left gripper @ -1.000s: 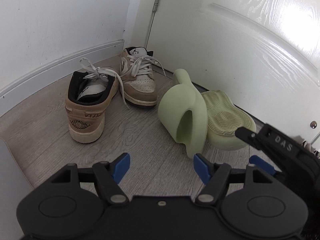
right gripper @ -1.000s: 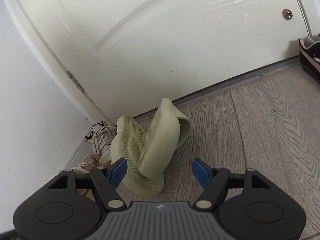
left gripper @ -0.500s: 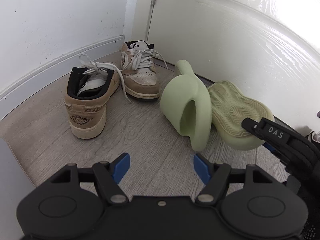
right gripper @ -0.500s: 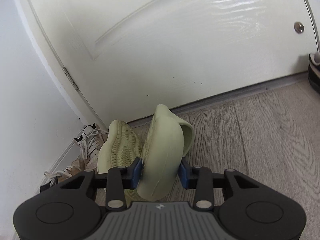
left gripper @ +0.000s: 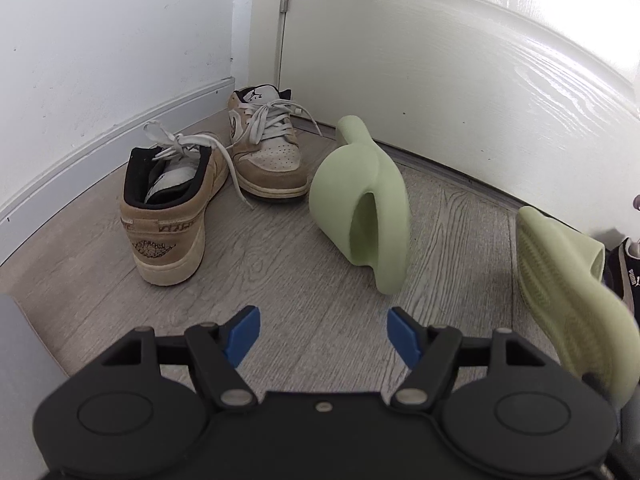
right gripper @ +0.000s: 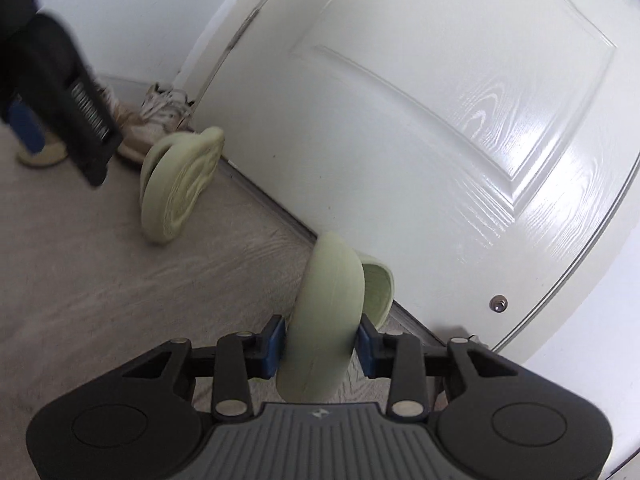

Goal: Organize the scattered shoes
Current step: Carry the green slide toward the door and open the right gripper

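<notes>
Lifted clear of its mate since 1 second ago, the held green slide (right gripper: 320,320) now hangs off the floor near the door (right gripper: 440,100), well apart from the other green slide (left gripper: 360,208), which lies on its side by the threshold. The right gripper (right gripper: 320,346) is closing on it, pads pinching the foam across its width. It looks light, soft and springy, so a grip mid-body should hold; squeezing harder may just deform it. The left gripper (left gripper: 322,330) is spread with nothing between its pads. 2 tan sneakers (left gripper: 176,208) sit in the corner.
</notes>
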`<state>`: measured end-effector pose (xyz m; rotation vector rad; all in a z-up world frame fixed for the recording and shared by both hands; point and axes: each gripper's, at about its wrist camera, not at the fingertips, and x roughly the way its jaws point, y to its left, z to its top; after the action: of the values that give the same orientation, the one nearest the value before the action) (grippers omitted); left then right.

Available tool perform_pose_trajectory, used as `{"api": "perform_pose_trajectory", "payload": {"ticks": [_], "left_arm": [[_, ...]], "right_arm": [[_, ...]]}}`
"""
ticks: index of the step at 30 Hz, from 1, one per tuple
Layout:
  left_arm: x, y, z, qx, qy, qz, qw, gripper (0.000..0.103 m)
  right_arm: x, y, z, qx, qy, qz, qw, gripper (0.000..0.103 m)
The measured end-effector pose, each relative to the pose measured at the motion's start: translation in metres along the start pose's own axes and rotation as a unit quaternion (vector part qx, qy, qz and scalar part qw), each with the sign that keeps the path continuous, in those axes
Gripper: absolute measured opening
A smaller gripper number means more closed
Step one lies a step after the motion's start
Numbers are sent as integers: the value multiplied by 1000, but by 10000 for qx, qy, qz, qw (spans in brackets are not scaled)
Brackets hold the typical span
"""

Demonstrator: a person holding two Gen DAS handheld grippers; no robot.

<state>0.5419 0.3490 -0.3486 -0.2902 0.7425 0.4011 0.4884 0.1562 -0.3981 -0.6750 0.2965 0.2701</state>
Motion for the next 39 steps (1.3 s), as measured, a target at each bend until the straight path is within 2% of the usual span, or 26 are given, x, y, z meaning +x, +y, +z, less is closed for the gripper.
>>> {"api": "perform_pose_trajectory", "payload": {"ticks": [3, 6, 14, 19, 23, 25, 30, 32, 35, 38, 39], "left_arm": [[1, -1, 0, 25, 20, 24, 10000, 71], [2, 0, -1, 11, 40, 17, 10000, 71], [4, -4, -2, 109, 117, -48, 9999, 71], [5, -6, -3, 166, 151, -105, 9997, 71], [6, -9, -5, 243, 202, -150, 9994, 71], [7, -11, -5, 266, 199, -162, 9993, 71], [22, -10, -7, 22, 395, -131, 9991, 71], [32, -13, -8, -27, 428, 90, 9990, 71], [45, -26, 1, 233, 195, 433, 9986, 71], [55, -36, 15, 321, -260, 449, 9981, 76], [63, -42, 21, 479, -344, 353, 9976, 83]], "right_arm": [[-4, 16, -14, -454, 173, 273, 9984, 36], [-6, 36, -19, -921, 151, 328, 9951, 36], [0, 30, -16, -145, 415, 779, 9960, 39], [0, 43, -18, -435, 422, 883, 9943, 43], [0, 48, -17, -316, 457, 1168, 9916, 49], [2, 47, -15, -105, 515, 1390, 9889, 49], [-3, 25, -11, 1011, 590, 1887, 9750, 49], [-7, 9, -13, 1682, 676, 2010, 9627, 50], [-19, -13, -21, 2384, 726, 2079, 9459, 50], [-41, -37, -36, 3137, 682, 2148, 9224, 55], [-49, -43, -43, 3368, 658, 2173, 9138, 57]]}}
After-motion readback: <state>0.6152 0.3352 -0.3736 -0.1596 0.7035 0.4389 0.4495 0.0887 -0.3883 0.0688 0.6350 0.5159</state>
